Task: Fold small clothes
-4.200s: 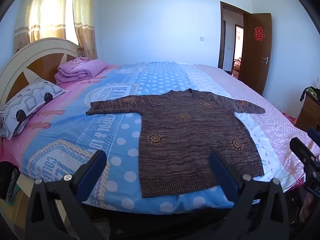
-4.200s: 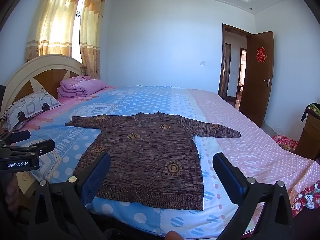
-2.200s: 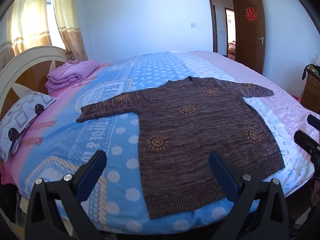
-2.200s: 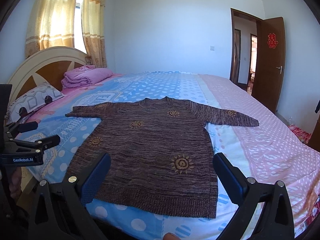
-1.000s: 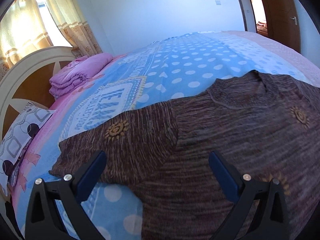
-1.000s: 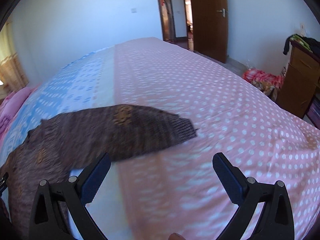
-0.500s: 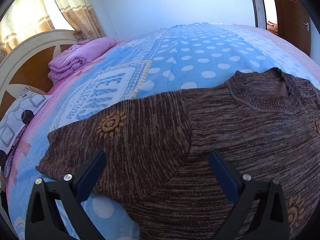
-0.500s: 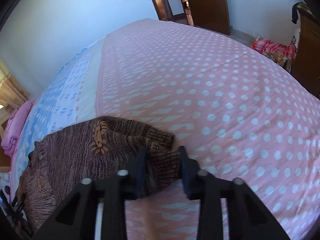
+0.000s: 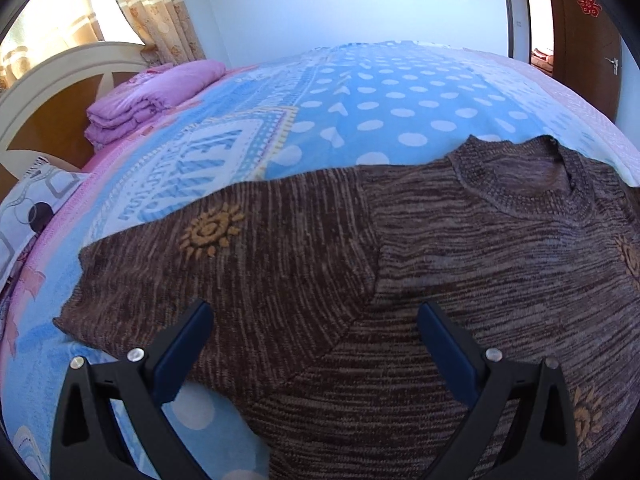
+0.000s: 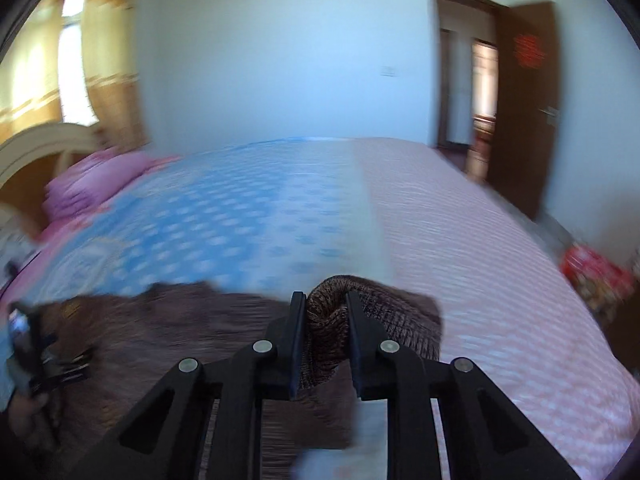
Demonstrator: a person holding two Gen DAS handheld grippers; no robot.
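Observation:
A brown knitted sweater with orange sun patterns lies flat on the bed, collar toward the far side. My left gripper hovers open just above the seam where the left sleeve meets the body, with nothing between its fingers. In the blurred right wrist view, my right gripper is shut on the bunched cuff of the right sleeve, lifted off the bed. The rest of the sweater spreads out to the left below it. The left gripper shows dimly at that view's left edge.
The bed cover is blue with white dots on one half and pink with dots on the other. A folded purple blanket, a pillow and the headboard lie at the left. A brown door stands open at the right.
The right gripper went from wide open to shut on the right sleeve's cuff, then lifted it and swung left toward the sweater's body. The left gripper sank slightly closer to the left sleeve.

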